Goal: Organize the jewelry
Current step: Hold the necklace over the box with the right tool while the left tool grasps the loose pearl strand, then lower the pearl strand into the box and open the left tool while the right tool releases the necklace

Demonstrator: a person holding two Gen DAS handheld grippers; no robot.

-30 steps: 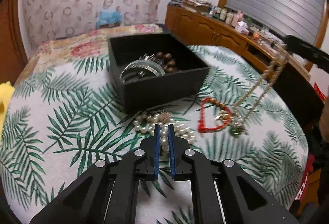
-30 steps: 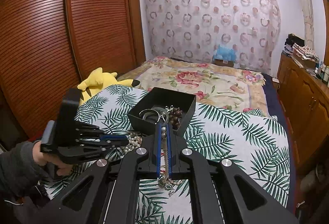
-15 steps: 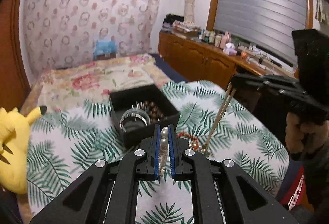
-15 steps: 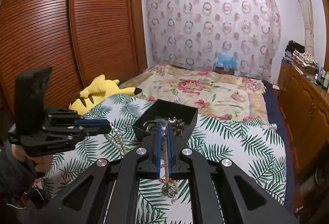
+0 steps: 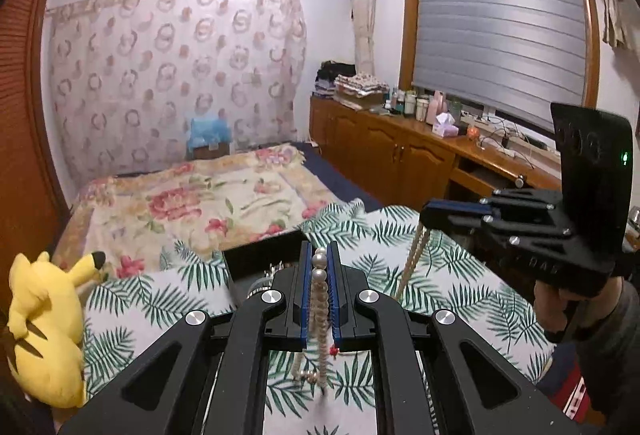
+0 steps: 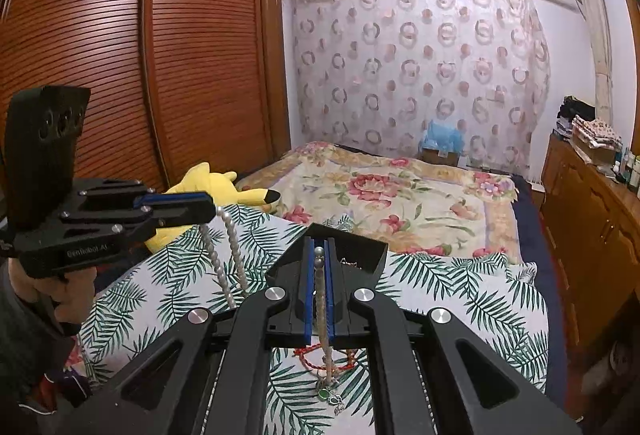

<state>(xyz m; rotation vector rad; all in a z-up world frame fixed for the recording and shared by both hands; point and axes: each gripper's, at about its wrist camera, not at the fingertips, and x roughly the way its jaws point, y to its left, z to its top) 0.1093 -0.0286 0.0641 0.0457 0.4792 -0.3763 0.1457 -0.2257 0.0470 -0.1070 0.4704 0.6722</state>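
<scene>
My left gripper [image 5: 319, 249] is shut on a white pearl necklace [image 5: 319, 277] and holds it high above the table; its strands hang down in the right wrist view [image 6: 230, 255]. My right gripper [image 6: 319, 245] is shut on a beige bead necklace [image 6: 320, 295] with a green pendant [image 6: 325, 393] dangling low. That necklace also hangs from the right gripper in the left wrist view [image 5: 414, 259]. The black jewelry box [image 5: 260, 259] stands beyond both grippers, mostly hidden; it also shows in the right wrist view [image 6: 360, 255]. A red bracelet [image 6: 310, 357] lies on the cloth under the right gripper.
The table has a palm-leaf cloth [image 5: 460, 287]. A yellow plush toy [image 5: 44, 323] lies at its left edge. A bed with a floral cover [image 6: 400, 195] is beyond the table. A wooden cabinet [image 5: 400, 151] with bottles runs along the right wall.
Both grippers have risen from the table. The left lifted the pearl necklace off the cloth; the right raised the bead necklace higher. The box now sits lower and smaller in view.
</scene>
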